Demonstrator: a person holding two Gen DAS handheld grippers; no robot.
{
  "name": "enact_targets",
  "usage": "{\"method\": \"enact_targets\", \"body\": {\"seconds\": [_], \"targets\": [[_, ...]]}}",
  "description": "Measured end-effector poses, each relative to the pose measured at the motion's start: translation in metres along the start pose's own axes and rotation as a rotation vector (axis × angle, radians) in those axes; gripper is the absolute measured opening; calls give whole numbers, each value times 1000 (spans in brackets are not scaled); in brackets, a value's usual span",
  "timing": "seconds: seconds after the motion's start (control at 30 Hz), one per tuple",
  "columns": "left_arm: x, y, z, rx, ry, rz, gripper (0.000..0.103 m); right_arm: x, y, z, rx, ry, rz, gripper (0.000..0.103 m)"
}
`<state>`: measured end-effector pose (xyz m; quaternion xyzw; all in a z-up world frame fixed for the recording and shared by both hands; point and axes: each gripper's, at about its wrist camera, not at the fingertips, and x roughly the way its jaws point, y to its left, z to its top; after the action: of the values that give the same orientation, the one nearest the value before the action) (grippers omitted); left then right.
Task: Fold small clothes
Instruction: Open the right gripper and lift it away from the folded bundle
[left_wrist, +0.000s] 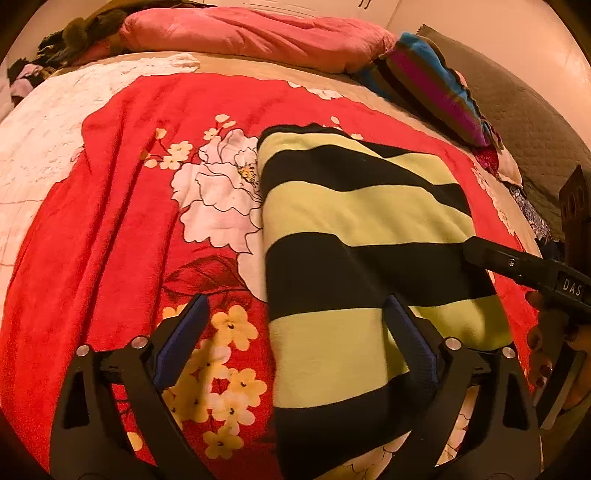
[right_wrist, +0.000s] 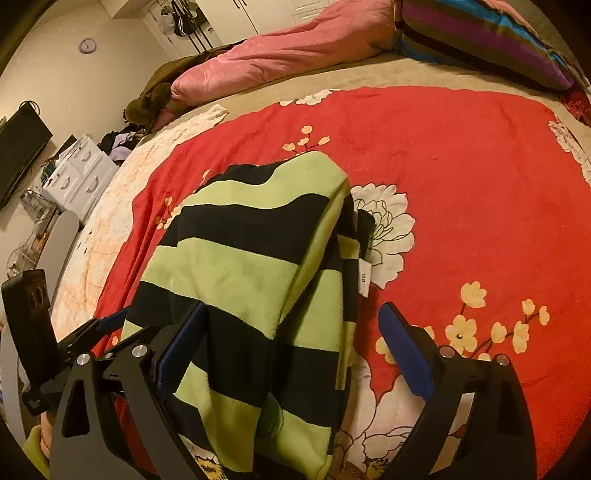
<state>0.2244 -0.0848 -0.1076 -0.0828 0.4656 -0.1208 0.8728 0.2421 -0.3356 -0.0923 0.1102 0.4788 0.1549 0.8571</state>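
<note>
the striped garment (left_wrist: 354, 236), green and black in broad bands, lies partly folded on the red floral bedspread (left_wrist: 122, 206) that covers the bed, filling the centre and lower right of the left wrist frame and the centre and lower left of the right wrist frame. in the right wrist view one layer is doubled over another, and a small white label (right_wrist: 363, 275) shows at its right edge over a white flower print.

the left hand-held gripper (left_wrist: 295, 343) has its jaws spread wide and holds nothing; its left finger is over the bedspread and its right finger over the garment's lower part. the right hand-held gripper (right_wrist: 295, 347) is also wide and empty, its left finger over the cloth and its right finger over the bedspread.

a pink quilt (left_wrist: 251, 35) lies along the top of the left wrist frame, a multicoloured striped pillow (left_wrist: 432, 85) at its upper right. a white drawer unit (right_wrist: 79, 173) stands at the left of the right wrist frame.
</note>
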Motion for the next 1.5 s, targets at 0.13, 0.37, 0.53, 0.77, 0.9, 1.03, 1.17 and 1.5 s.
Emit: {"method": "enact_targets", "body": {"seconds": [0.13, 0.37, 0.53, 0.77, 0.9, 1.03, 1.17, 1.5], "targets": [[-2, 3, 0, -6, -4, 9, 93, -2, 0, -1, 6, 2, -10, 93], [-4, 5, -1, -9, -2, 33, 93, -6, 3, 0, -3, -3, -32, 93], [-5, 5, -1, -10, -3, 38, 93, -11, 3, -1, -4, -14, -47, 99], [-9, 6, -1, -9, -9, 51, 93, -20, 4, 1, -1, -35, -51, 99], [-13, 7, -1, -18, -20, 57, 93, -30, 6, -1, -9, -60, -51, 99], [-21, 8, 0, -33, -40, 67, 93, -37, 8, -2, -15, -74, -55, 99], [-29, 6, 1, -34, -57, 76, 94, -43, 10, -2, -16, -84, -58, 99], [-57, -4, 0, -20, -112, 101, 94, -73, 21, -8, -53, -148, -68, 99]]}}
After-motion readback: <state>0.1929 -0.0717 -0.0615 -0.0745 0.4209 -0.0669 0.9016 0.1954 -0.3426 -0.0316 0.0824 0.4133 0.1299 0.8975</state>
